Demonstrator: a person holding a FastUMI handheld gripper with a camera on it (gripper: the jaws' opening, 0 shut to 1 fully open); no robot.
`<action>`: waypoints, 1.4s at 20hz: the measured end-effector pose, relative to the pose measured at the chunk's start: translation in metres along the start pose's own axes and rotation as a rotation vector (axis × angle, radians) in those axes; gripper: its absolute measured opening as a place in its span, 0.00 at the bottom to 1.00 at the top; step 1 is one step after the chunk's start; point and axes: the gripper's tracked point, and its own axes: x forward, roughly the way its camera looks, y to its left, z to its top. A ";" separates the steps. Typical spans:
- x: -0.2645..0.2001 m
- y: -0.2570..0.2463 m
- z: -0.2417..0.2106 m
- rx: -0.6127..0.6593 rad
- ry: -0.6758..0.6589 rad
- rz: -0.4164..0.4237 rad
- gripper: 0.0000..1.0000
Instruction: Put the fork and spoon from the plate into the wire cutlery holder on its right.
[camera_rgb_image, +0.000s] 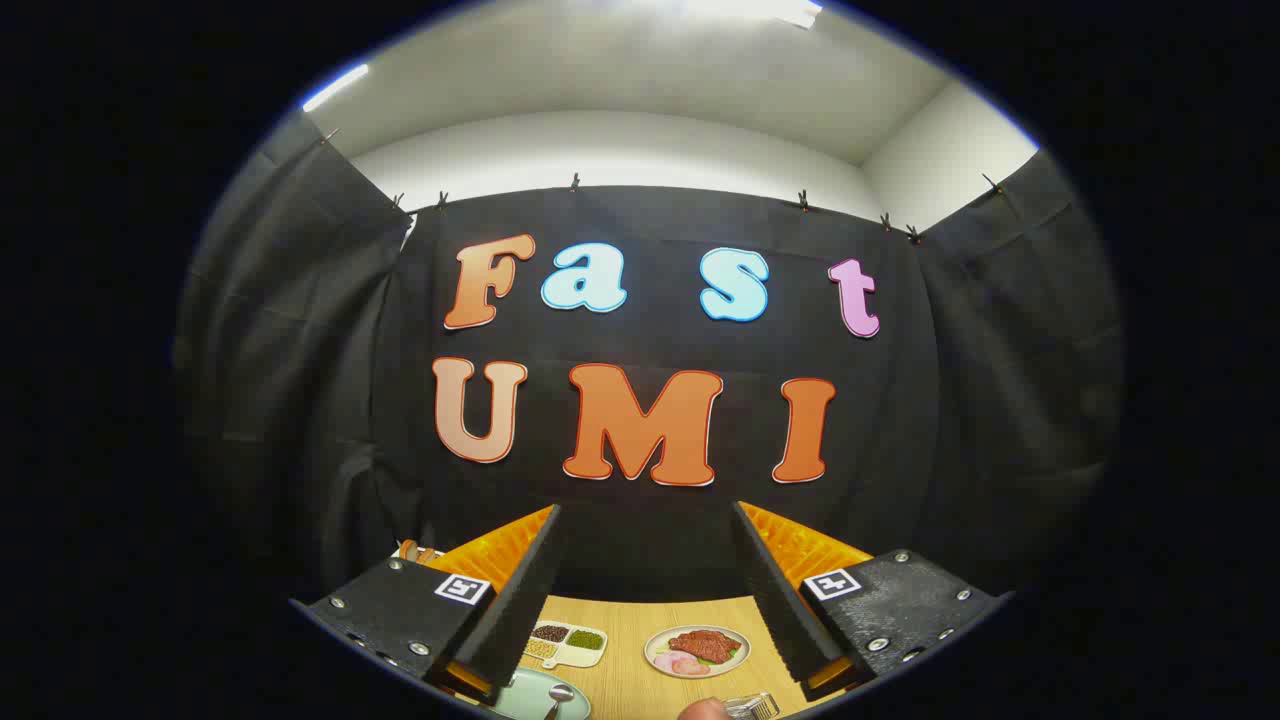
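Held wide apart, jaws (645, 590) with nothing between them, raised well above the wooden surface (625, 670) and aimed at the black cloth wall (650, 340) beyond. Fingers (525, 590) splayed, each block behind them carrying a small square marker (462, 588).

Down between the jaws, on the surface: a pale green plate (530, 695) close under the left finger, partly hidden by it. Resting on that plate, a spoon (556, 697), its bowl toward the wall; probably the fork beside it, though too little of the plate shows to be sure. Just beyond the plate, nearer the wall, a cream compartment tray (566, 643) holding dark, green and pale beans in separate sections. Right of that tray, roughly midway between the jaws, a round plate of meat (697, 650) with pink slices and a bit of green at its rim.

Closer than the meat plate and toward the right finger, a wire cutlery holder (752, 707), seen as a few bright wires. Touching or just beside it on the left, a fingertip (703, 710) of a person's hand. Holder well apart from the green plate, with bare wood between them.

Beyond the left finger, near the wall's foot, a small orange-brown object (410, 549), too small to identify.
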 end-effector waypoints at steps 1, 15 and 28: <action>0.001 0.000 -0.001 -0.002 0.002 -0.002 0.98; 0.007 0.009 -0.004 0.008 0.012 0.027 0.98; 0.005 0.050 -0.078 0.012 0.231 0.146 0.98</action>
